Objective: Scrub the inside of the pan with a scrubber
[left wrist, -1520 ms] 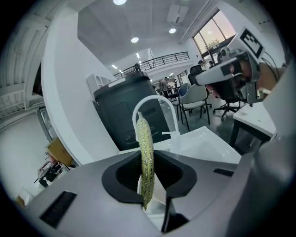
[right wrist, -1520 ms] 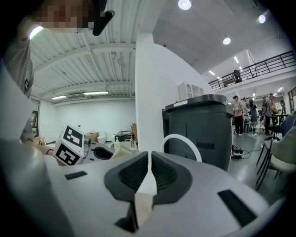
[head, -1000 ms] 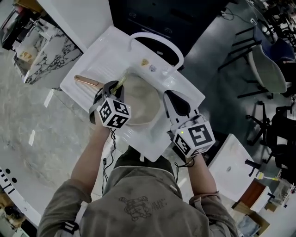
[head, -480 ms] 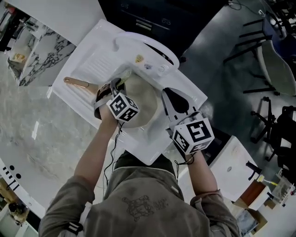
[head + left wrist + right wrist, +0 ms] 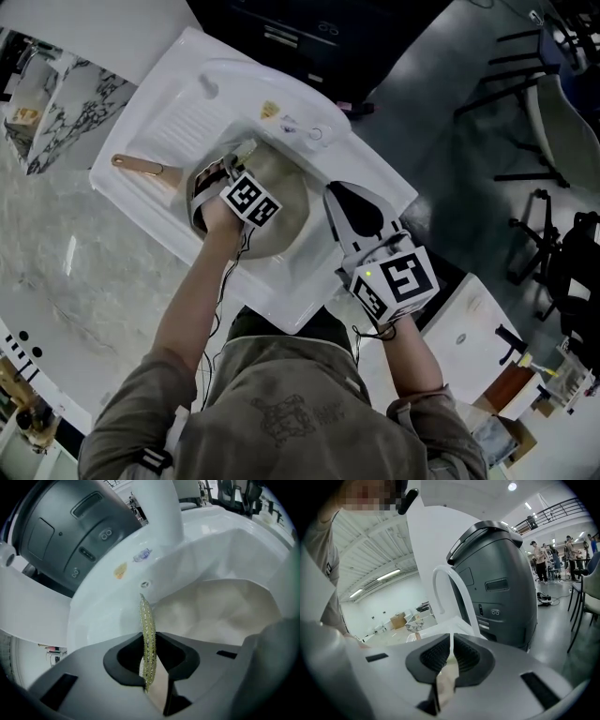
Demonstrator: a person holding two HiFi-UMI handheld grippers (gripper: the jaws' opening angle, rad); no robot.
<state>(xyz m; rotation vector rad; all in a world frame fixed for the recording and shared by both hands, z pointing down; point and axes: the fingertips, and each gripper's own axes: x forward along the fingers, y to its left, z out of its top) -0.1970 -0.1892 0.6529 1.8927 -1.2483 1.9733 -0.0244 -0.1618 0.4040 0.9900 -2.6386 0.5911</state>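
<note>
- The pan (image 5: 286, 202) is seen lying in the basin of the white sink (image 5: 187, 122), with its brown handle (image 5: 136, 164) pointing out over the drainboard.
- The left gripper (image 5: 214, 178) is lowered inside the pan. Its fingers (image 5: 122, 660) are clenched on the scrubber (image 5: 147, 634), a thin yellow-green pad held edge-on and projecting forward.
- In the left gripper view the pale pan interior (image 5: 225, 611) fills the area just beyond the scrubber. Contact between pad and pan surface cannot be confirmed.
- The right gripper (image 5: 342, 202) is held over the sink's near-right rim, apart from the pan. Its fingers (image 5: 433, 656) are pressed together with nothing gripped.
- Progress is judged as under way: tool in hand and placed in the pan.
- No residue or cleaned patch can be made out, so the share already scrubbed cannot be assessed.
- The pan is not braced by the right gripper; shifting under scrubbing is judged possible.
</note>
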